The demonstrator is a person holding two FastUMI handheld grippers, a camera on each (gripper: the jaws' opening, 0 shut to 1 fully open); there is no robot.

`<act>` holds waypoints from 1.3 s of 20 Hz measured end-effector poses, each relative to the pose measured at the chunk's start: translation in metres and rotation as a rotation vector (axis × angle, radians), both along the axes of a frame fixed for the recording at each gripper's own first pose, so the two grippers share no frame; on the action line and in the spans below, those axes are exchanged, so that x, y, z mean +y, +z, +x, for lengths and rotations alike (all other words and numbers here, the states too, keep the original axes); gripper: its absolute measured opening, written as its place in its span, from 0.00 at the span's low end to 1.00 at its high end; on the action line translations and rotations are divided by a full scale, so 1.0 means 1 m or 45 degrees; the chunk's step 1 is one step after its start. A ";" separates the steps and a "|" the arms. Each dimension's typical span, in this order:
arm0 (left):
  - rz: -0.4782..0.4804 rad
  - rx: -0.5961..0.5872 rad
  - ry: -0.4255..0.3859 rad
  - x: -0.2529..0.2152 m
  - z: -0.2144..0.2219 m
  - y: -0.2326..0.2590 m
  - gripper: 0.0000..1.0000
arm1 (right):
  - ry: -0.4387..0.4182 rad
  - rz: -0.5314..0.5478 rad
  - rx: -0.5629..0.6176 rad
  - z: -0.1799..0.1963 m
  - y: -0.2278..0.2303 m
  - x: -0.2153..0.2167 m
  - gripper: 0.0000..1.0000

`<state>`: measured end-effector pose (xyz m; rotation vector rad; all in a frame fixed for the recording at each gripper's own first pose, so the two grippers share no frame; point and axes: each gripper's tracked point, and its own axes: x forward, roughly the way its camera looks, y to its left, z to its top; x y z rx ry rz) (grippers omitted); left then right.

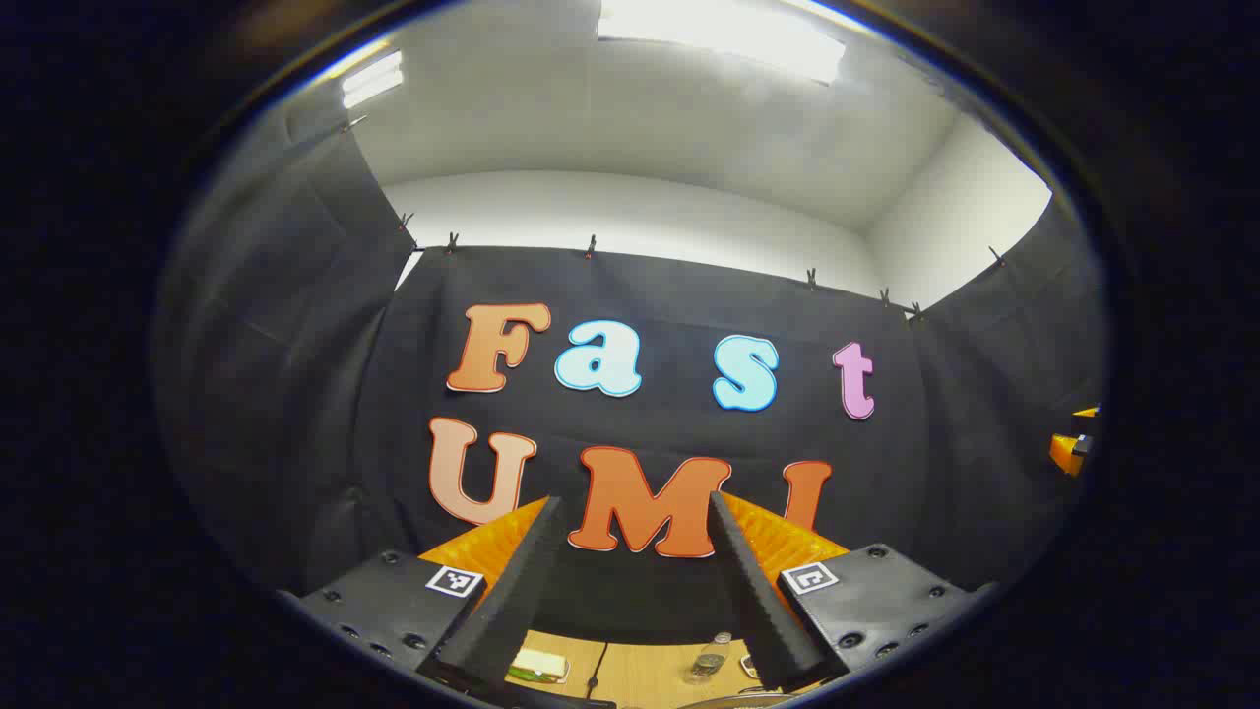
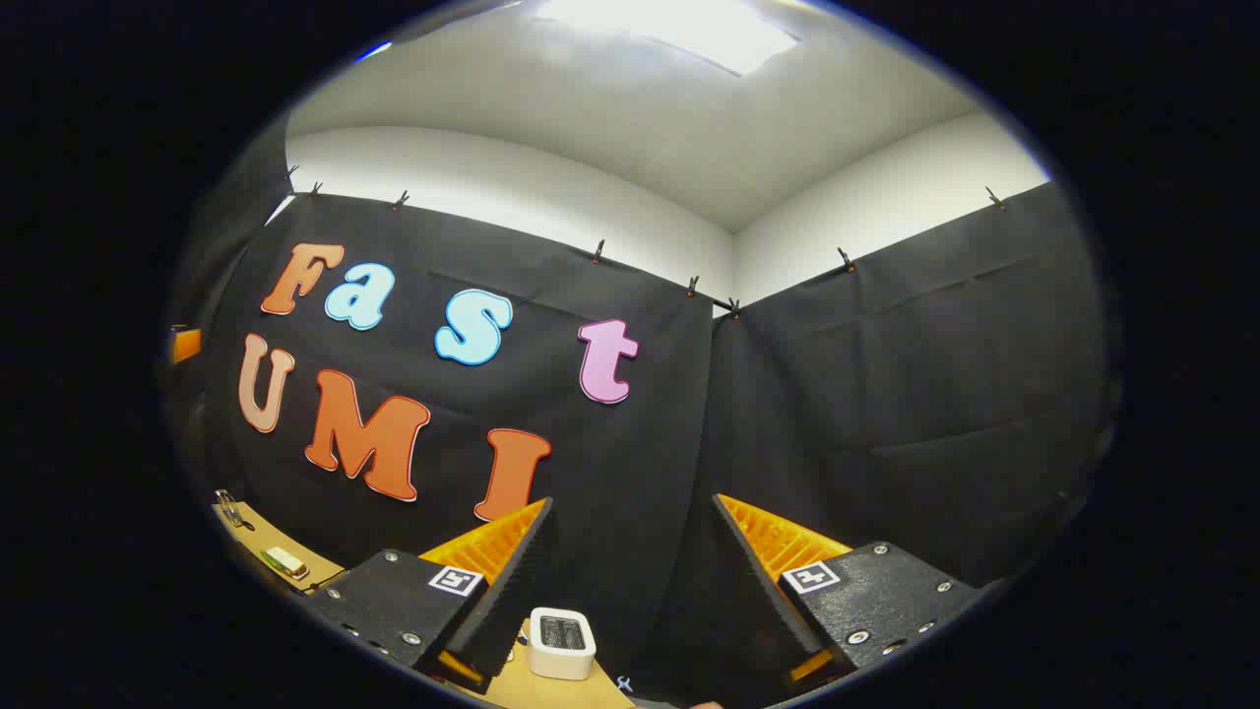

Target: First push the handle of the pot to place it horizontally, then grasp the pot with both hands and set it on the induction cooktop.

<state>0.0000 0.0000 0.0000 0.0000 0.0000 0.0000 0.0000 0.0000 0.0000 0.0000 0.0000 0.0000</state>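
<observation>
The pot's place cannot be told here; both cameras point high at the booth wall, over the far edge of the table (image 1: 640, 675). The left gripper (image 1: 635, 512) and right gripper (image 2: 635, 512) each hang wide open, 2 fingers apart, holding nothing. A small white box (image 2: 561, 642) and a jar (image 1: 709, 660) sit on the table. Best to tilt both grippers down first, find the handle, then push it slowly.

I saw table (image 1: 630, 670) low in left gripper view, running to booth wall (image 1: 640, 433) behind it. On it: flat packet (image 1: 538, 665) left, small bottle (image 1: 709, 658) right. In right gripper view, box-like appliance (image 2: 561, 642) stood on table before wall; small item (image 2: 285, 562) lay far left.
</observation>
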 end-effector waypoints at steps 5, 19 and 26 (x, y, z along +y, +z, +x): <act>0.030 -0.006 0.014 -0.007 -0.001 0.001 0.95 | -0.007 -0.016 0.008 0.000 -0.007 -0.023 0.95; 0.148 0.052 0.032 -0.019 -0.011 -0.036 0.95 | 0.112 0.095 0.073 0.009 -0.040 0.028 0.95; 0.145 0.275 0.042 -0.017 -0.033 -0.108 0.94 | 0.216 0.154 0.111 0.014 -0.057 0.069 0.95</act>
